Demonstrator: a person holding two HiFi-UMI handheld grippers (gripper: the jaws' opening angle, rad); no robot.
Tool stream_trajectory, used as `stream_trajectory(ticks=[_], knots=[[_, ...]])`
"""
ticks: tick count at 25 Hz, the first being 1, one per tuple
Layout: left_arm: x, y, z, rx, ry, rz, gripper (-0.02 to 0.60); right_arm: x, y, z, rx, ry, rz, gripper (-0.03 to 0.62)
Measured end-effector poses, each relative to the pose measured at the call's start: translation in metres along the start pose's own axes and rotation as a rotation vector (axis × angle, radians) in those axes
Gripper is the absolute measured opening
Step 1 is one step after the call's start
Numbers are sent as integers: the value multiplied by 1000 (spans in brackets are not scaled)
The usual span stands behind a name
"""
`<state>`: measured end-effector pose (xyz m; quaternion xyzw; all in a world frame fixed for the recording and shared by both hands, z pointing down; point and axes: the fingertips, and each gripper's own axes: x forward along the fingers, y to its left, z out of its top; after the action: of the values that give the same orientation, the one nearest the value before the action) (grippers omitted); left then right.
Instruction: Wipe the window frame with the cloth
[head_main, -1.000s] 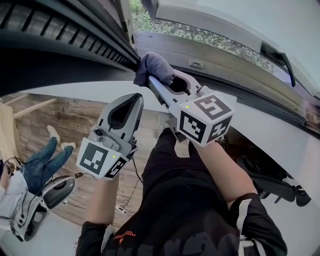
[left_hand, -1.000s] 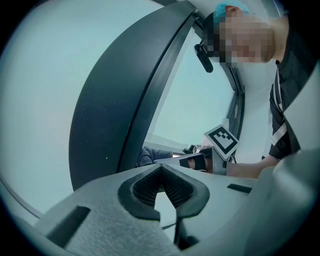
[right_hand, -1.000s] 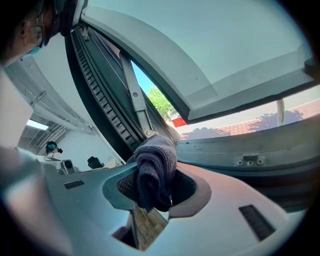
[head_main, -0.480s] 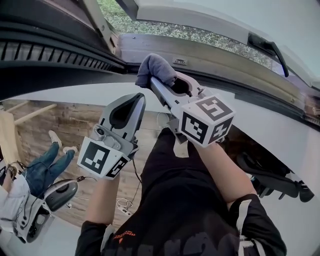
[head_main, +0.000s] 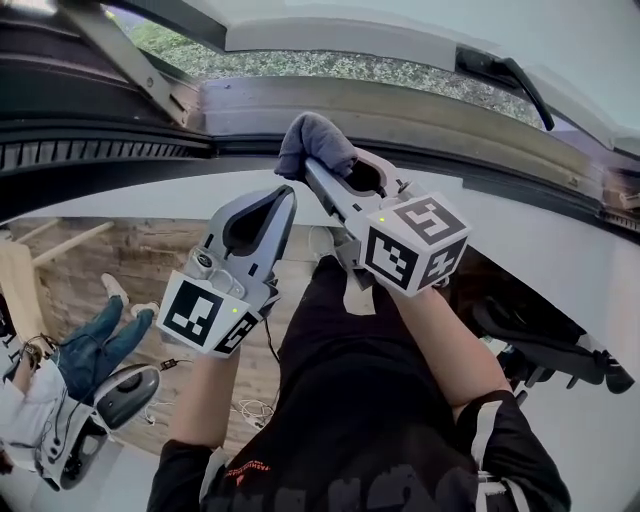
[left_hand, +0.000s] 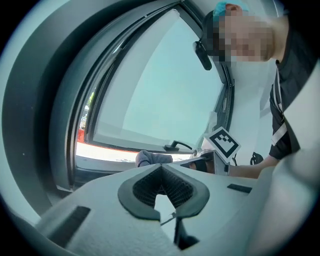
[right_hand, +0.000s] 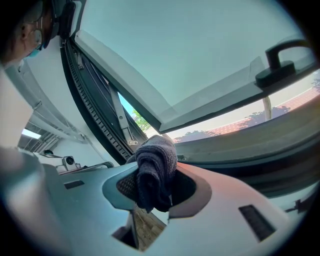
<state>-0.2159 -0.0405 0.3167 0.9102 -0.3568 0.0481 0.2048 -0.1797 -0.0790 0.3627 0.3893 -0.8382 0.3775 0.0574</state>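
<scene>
Currently: right gripper (head_main: 318, 172) clenched on cloth (head_main: 312, 142), wad bunched at jaw tips, poking out front; left gripper (head_main: 283, 197) jaws closed on nothing, held back beside right one, tip short of window. Cloth sits over lower run of frame (head_main: 420, 108), straight ahead of right claw; contact looks likely, can't confirm. Frame long axis runs left-right across head view, crosswise to gripper; next stroke probably sideways slide along it, wad pressed down; right arm nearer; long stretch of frame lies to right.
</scene>
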Motion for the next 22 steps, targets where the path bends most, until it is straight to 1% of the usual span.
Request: stream_trajectory(ticks=[13,22], knots=[[48,-47,2,31,25,-72,20,-48,-37,7,34,-39,-24,120],[72,-76,-3,41,44,-112,20,-81,-64,11,51,-63,-61,120]])
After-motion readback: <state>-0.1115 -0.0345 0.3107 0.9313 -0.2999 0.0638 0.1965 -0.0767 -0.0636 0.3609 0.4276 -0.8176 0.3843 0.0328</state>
